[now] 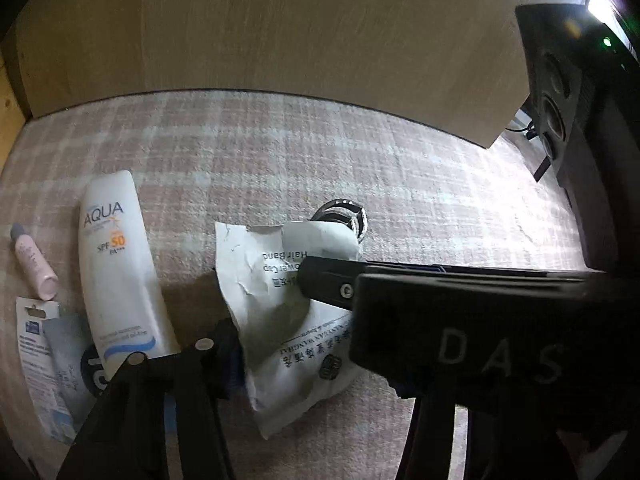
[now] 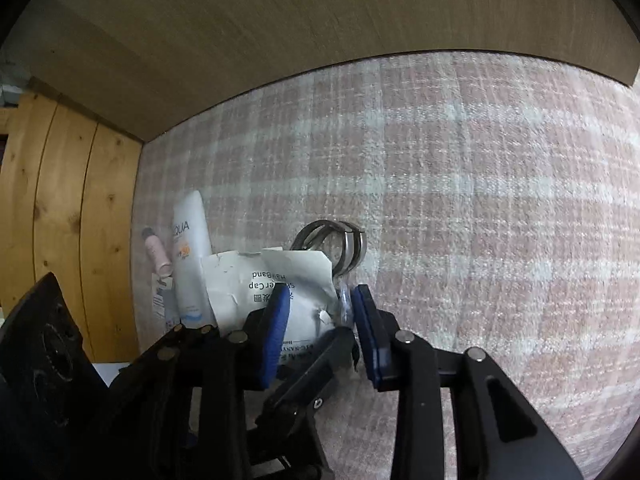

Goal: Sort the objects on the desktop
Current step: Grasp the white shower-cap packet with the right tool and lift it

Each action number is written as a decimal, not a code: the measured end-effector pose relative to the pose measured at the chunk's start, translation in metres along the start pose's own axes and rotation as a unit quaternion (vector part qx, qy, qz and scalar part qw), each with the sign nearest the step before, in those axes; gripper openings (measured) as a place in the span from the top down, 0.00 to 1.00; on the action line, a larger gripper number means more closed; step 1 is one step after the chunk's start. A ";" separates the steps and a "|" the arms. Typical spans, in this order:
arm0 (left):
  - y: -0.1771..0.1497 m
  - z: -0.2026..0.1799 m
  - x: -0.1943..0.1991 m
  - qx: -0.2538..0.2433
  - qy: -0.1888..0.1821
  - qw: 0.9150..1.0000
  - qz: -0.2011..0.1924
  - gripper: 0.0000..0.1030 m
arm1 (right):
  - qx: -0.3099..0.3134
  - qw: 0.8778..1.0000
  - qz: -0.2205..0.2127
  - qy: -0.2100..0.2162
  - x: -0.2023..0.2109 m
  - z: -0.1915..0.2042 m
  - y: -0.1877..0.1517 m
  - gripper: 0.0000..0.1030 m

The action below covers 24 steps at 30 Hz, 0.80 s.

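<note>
While our right gripper (image 2: pixel 320 312) and left gripper (image 1: pixel 264 312) straddle the white sachet (image 1: pixel 280 320), jaws apart, we must next close and lift it.

A pink and white checked cloth (image 1: pixel 400 168) covers the desk, wrinkled a little at the right. Behind it stands a pale wooden board (image 1: pixel 280 28), running along the far edge. On the left, knotty pine planks (image 2: pixel 60 200) rise upright. Far right, a black device (image 1: pixel 560 92) with round sockets stands, a green light (image 1: pixel 607 42) glowing beside it.
</note>
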State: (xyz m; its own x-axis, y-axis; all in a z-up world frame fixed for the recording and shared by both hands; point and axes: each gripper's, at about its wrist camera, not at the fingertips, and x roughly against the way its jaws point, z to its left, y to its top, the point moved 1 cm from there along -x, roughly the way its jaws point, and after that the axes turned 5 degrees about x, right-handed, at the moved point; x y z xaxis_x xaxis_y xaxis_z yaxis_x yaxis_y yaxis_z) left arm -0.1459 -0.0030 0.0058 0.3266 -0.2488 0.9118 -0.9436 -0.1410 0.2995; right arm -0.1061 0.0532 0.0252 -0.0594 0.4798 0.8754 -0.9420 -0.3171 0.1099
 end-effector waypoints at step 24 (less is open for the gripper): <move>-0.127 -0.083 0.054 -0.069 -0.067 0.995 -0.010 0.61 | 0.027 0.999 -0.045 0.013 0.077 -0.039 -0.145 0.75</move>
State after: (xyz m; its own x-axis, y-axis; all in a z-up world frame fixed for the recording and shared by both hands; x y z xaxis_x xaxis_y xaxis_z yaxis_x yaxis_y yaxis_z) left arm -0.0130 0.0808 0.0400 0.3416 -0.3735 0.8624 -0.9320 -0.0165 0.3621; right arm 0.0132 0.1677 0.0584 0.0157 0.5292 0.8483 -0.9245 -0.3156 0.2139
